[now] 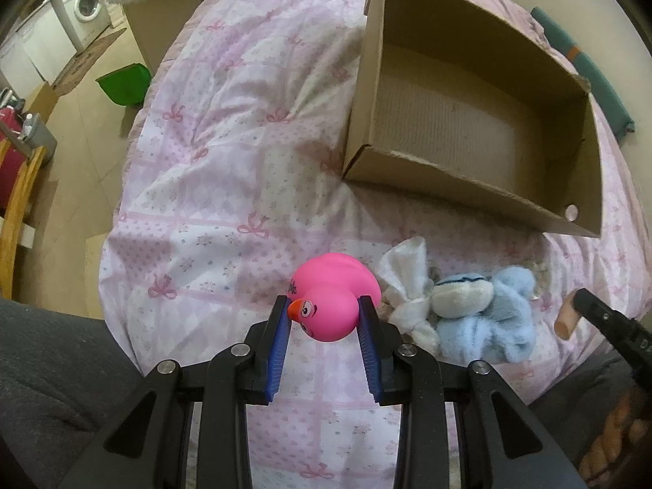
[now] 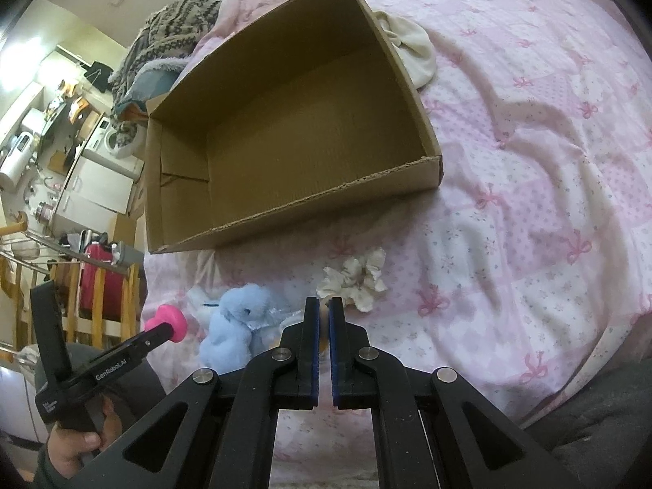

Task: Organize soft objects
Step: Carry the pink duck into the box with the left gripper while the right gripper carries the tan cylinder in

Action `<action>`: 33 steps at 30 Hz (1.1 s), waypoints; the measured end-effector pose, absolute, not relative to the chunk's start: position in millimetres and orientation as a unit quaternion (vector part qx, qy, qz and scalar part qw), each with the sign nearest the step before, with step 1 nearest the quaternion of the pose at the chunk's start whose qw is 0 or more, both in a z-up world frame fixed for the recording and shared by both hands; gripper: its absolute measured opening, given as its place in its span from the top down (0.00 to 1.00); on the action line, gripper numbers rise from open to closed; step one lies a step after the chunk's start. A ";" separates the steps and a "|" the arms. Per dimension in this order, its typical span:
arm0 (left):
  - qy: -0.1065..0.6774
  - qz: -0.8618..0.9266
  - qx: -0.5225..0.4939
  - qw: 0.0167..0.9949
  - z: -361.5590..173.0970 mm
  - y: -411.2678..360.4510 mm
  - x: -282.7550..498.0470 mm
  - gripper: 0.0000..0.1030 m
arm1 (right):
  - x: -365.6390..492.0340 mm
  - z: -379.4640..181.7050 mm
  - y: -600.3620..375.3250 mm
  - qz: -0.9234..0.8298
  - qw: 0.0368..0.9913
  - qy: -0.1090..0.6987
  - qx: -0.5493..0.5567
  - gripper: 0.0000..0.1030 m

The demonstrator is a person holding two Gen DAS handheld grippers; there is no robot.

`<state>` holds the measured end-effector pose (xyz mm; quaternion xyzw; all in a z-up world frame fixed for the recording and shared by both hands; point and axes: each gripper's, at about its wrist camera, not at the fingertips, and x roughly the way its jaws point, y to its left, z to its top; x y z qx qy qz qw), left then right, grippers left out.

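Pinched by its round head alone between the left gripper's (image 1: 324, 318) blue pads above the bed, the glossy pink rubber duck (image 1: 332, 299) could squirt free before reaching the empty brown cardboard box (image 1: 468, 199), while the right gripper (image 2: 324, 313) is clamped narrowly on something small and tan I cannot identify.

Warm, dim indoor light, soft on the bed.

Both fisheye views bent hard toward black corners. The cardboard box (image 1: 468, 122) held shadow along its 9 o'clock wall; the pink quilt (image 1: 228, 155) looked slightly blurred, its folds casting gentle shadows, with no glare.
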<state>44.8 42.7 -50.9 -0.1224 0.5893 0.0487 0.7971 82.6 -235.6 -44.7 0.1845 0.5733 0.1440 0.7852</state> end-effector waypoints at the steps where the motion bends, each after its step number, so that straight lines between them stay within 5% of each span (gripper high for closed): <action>1: 0.587 0.045 -0.126 0.799 -47.1 42.6 44.2 0.71 | 82.7 -42.9 -235.8 0.144 0.787 0.570 0.185 0.94; 18: 0.513 0.009 -0.085 0.854 35.0 26.6 109.1 0.71 | 123.5 37.4 -234.2 0.179 0.847 0.478 0.147 0.94; 33: 0.496 -0.001 -0.045 0.867 -7.0 -2.3 174.2 0.71 | 178.0 -4.8 -241.3 0.142 0.851 0.486 0.138 0.94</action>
